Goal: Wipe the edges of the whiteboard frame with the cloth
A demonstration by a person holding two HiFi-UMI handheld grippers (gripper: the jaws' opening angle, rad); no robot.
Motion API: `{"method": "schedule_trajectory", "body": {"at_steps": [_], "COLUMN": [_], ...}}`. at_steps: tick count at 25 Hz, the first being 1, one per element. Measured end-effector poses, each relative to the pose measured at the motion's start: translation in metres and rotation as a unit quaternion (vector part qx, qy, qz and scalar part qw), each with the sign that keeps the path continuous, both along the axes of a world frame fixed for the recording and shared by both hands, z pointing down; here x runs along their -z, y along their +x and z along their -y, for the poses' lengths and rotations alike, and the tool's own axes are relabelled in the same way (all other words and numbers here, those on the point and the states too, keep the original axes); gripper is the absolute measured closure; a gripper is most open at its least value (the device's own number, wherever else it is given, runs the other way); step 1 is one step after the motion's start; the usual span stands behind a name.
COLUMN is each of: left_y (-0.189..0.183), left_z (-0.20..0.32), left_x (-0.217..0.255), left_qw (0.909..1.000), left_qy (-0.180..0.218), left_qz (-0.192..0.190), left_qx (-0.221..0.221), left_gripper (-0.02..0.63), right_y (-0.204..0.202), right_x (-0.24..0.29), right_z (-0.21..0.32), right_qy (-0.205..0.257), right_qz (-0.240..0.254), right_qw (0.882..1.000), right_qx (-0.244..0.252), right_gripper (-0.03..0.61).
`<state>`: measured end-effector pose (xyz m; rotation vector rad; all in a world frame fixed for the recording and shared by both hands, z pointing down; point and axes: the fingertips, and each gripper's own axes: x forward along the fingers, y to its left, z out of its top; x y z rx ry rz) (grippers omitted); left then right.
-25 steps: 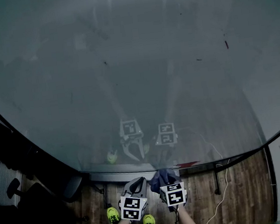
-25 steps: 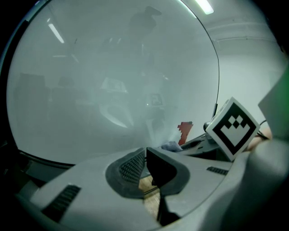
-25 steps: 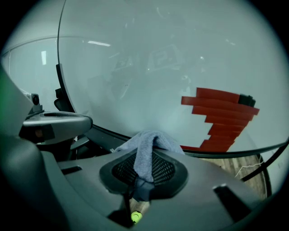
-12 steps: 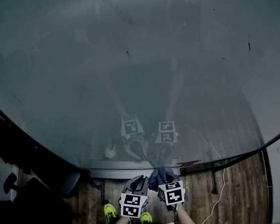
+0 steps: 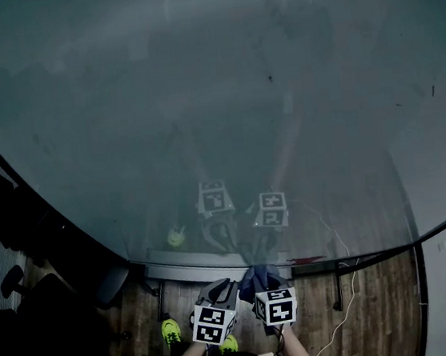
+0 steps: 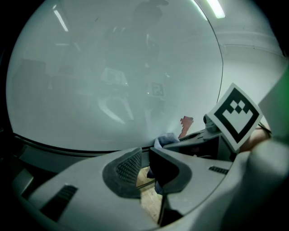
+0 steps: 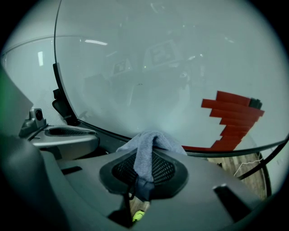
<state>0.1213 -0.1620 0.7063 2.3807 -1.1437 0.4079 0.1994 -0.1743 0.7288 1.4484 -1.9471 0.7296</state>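
The big glossy whiteboard fills the head view, and its dark bottom frame edge runs just above both grippers. My right gripper is shut on a blue-grey cloth that pokes up against this bottom edge. In the right gripper view the cloth drapes over the jaw tips, right at the frame. Close beside it on the left is my left gripper, shut and holding nothing, its tips just below the frame.
A red stepped mark sits low on the board, right of the cloth. Black office chairs stand at the left. A white cable trails over the wooden floor. The person's green shoes show below the board.
The head view has drifted, so marks on the board appear further right. Both grippers stay side by side at the bottom frame edge, the cloth still held.
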Motion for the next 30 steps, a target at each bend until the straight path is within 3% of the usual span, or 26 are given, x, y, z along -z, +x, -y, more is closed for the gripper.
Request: {"method": "schedule_trajectory", "body": {"at_steps": [23, 30], "left_y": [0.012, 0.008], "left_z": [0.002, 0.007], "left_x": [0.000, 0.002], "left_qw": [0.9993, 0.9991], "left_qy": [-0.023, -0.025], "left_qz": [0.000, 0.012], "left_qx": [-0.029, -0.031], "left_gripper": [0.552, 0.552], "right_y": [0.008, -0.010], "right_x": [0.002, 0.006], "right_z": [0.006, 0.008], "right_qy": [-0.021, -0.023], "right_qz": [0.030, 0.045], "right_qw": [0.999, 0.999], "right_qx": [-0.027, -0.019], "right_gripper": [0.520, 0.520]}}
